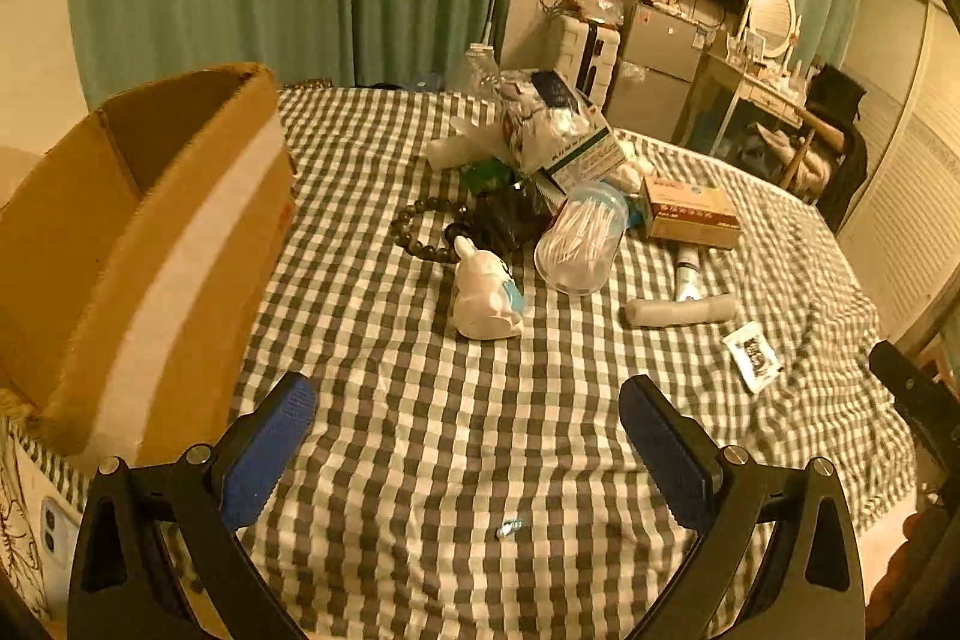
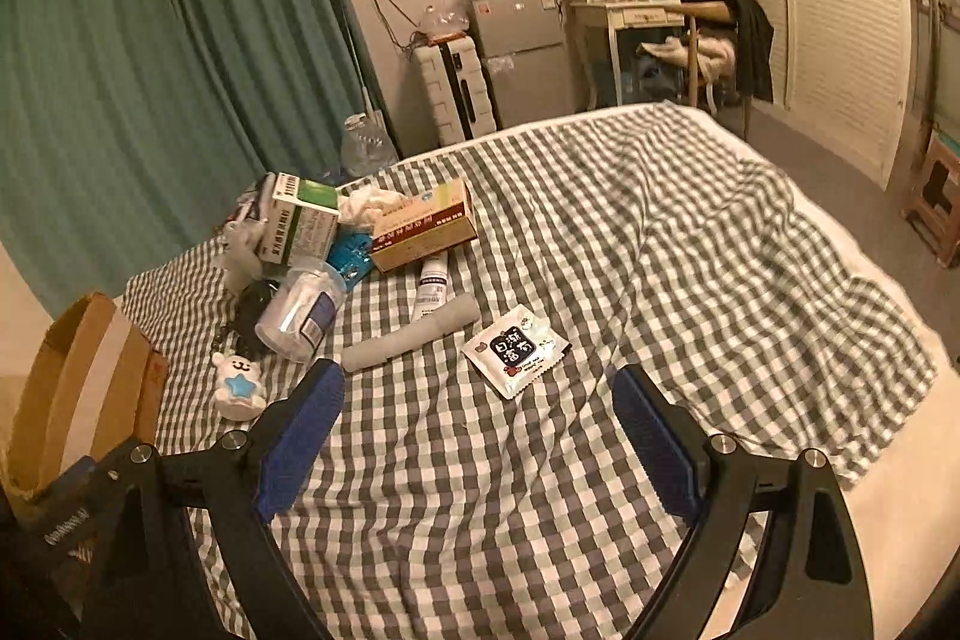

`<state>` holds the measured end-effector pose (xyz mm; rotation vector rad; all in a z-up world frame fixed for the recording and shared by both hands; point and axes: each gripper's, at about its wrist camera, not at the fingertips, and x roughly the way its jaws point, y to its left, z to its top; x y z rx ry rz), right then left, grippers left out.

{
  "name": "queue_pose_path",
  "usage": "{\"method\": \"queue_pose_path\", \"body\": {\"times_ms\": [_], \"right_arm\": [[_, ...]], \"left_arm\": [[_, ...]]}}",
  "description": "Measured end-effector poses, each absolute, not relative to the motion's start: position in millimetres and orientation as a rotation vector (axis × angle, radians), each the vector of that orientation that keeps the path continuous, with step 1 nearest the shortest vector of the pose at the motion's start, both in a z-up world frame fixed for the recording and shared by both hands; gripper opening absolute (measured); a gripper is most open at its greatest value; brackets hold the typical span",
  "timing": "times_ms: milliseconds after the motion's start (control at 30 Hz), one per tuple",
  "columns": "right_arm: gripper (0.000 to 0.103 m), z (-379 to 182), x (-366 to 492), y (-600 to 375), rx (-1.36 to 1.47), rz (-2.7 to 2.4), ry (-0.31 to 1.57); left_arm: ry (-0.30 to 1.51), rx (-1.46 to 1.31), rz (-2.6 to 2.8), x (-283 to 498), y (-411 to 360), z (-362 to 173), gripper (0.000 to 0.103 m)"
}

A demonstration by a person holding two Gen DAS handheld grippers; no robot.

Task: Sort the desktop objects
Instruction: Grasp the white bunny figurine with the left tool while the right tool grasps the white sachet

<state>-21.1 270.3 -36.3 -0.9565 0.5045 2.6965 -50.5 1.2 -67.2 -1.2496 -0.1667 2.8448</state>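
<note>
A pile of small objects lies on a checked bedspread (image 1: 456,436). In the left wrist view I see a white rabbit toy (image 1: 483,295), a clear cotton-swab jar (image 1: 579,238), a bead bracelet (image 1: 420,229), a brown box (image 1: 690,214), a tube (image 1: 687,274), a grey roll (image 1: 681,310) and a white sachet (image 1: 753,355). My left gripper (image 1: 468,436) is open and empty, short of the toy. My right gripper (image 2: 477,421) is open and empty, just short of the sachet (image 2: 516,349) and roll (image 2: 411,337).
An open cardboard box (image 1: 150,244) stands at the left; it also shows in the right wrist view (image 2: 78,388). A green-and-white box (image 2: 303,220) and plastic bottle (image 2: 366,142) sit at the far side of the pile. A fridge (image 2: 522,40) and dresser stand beyond the bed.
</note>
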Motion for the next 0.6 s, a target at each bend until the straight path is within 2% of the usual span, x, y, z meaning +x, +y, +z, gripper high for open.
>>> {"method": "queue_pose_path", "body": {"times_ms": [333, 600], "right_arm": [[0.091, -74.5, -63.2, 293.3, -1.049, 2.637, 0.463], [0.091, -108.6, -97.7, 297.0, -1.185, 2.632, 0.385]], "left_arm": [[-0.194, -1.323, 2.823, -112.5, 13.7, -99.7, 0.103], [-0.140, -1.340, 2.839, -150.2, 16.5, -128.4, 0.103]]}}
